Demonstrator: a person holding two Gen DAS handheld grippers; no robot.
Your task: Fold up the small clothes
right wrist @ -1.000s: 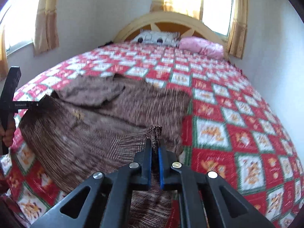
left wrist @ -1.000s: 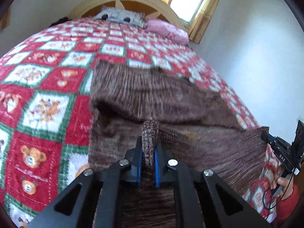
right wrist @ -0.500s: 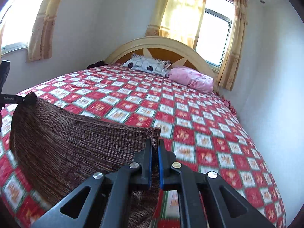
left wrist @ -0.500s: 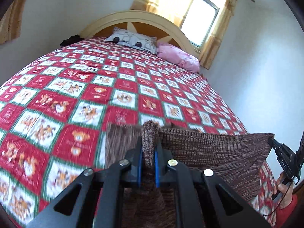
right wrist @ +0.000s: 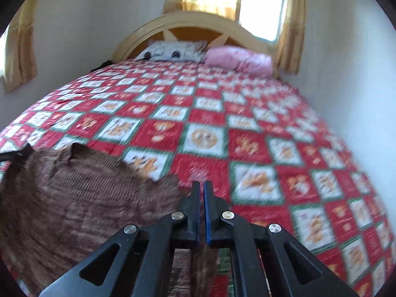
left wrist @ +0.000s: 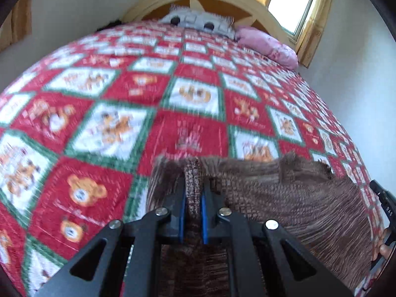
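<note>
Here we hold a brown knitted garment [left wrist: 284,198] up over the foot end of the bed's red, white and green patchwork quilt [left wrist: 123,99]. Our left gripper [left wrist: 192,170] is pinched tight on a bunched fold of the knit, which stands up between its blue pads and pokes out past the fingertips. From that fold the top edge of the garment runs across to our right gripper [left wrist: 382,198], seen at the far edge of the left wrist view with part of a hand [left wrist: 382,247] below it.

In the right wrist view the right gripper's [right wrist: 201,185] jaws are pressed almost together. The brown knit [right wrist: 74,198] lies just beside them, on the side away from the wall, and passes under them. Whether a thin edge of it is caught between the pads we cannot tell, as the view is blurred.

Taking the quilt as our mark, the garment hangs at its near end, its upper edge raised off the quilt. At the quilt's far end lie a grey-white pillow [right wrist: 170,52] and a pink pillow [right wrist: 237,59], touching, against a curved wooden headboard [right wrist: 188,22]. Behind the headboard stands a bright window [right wrist: 262,5] with yellow curtains [right wrist: 289,24].
</note>
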